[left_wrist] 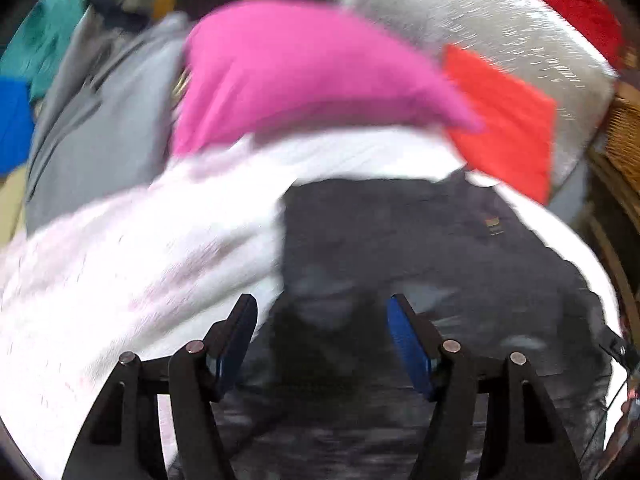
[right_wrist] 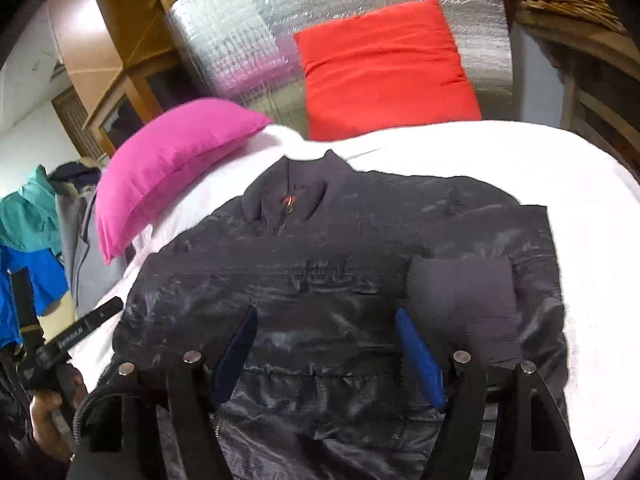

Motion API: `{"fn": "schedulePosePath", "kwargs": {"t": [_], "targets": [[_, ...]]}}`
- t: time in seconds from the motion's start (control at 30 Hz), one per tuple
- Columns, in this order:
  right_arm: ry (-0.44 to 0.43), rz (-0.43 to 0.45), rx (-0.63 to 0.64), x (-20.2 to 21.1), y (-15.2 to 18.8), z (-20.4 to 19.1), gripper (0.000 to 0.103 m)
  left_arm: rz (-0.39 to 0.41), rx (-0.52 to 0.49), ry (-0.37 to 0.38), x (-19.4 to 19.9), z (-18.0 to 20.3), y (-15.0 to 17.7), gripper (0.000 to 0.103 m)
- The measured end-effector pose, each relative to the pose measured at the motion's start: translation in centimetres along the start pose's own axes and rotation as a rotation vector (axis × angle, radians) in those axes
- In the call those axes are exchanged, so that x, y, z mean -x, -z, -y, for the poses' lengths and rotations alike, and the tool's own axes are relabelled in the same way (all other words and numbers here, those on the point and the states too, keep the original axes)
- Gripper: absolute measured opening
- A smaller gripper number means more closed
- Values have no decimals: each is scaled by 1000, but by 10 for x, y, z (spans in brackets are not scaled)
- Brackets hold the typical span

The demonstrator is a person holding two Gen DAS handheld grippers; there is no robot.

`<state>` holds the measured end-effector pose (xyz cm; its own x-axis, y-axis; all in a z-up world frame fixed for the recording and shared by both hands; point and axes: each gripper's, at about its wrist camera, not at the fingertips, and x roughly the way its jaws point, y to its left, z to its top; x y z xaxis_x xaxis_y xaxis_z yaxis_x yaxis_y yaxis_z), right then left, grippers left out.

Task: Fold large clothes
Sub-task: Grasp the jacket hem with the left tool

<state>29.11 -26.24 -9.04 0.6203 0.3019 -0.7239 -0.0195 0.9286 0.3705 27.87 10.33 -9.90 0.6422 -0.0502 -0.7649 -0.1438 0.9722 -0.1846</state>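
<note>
We counted one dark jacket (right_wrist: 328,280) spread flat on the white bed sheet (right_wrist: 560,168), collar toward the two pillows: one pink pillow (right_wrist: 168,160) and one red pillow (right_wrist: 384,68), the red one leaning on a silver foil panel (right_wrist: 248,32). Our left gripper (left_wrist: 322,312) hovered above the jacket's edge with its jaws apart and nothing between them; that view was blurred. Our right gripper (right_wrist: 326,328) hung over the jacket's lower half, likewise spread wide and holding nothing. One hand (right_wrist: 48,420) showed at the lower left of the right wrist view. Several hanging clothes (right_wrist: 28,216) stood beside the bed.
</note>
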Motion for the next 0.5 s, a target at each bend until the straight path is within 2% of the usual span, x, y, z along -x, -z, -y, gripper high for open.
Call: {"fn": "schedulePosePath", "kwargs": {"t": [0.07,0.13,0.23,0.3,0.4,0.5], "targets": [[78,-128,5,-27,10,5,78,-111,18,24,-20,-13,2,69],[96,-79,38,-20,11,-2,78,-110,41,82,-18,-22,-7,69],[72,-6,69,-1,4,-26,79,-39,71,142,-8,-33,-31,69],[18,23,124,5,-1,-53,79,-65,90,194,-21,-36,-51,69],[-78,25,218,2,0,-108,79,-150,50,217,-53,-28,-67,68],[-138,-27,314,-24,7,-163,79,-218,-1,216,-80,-21,-74,51]]}}
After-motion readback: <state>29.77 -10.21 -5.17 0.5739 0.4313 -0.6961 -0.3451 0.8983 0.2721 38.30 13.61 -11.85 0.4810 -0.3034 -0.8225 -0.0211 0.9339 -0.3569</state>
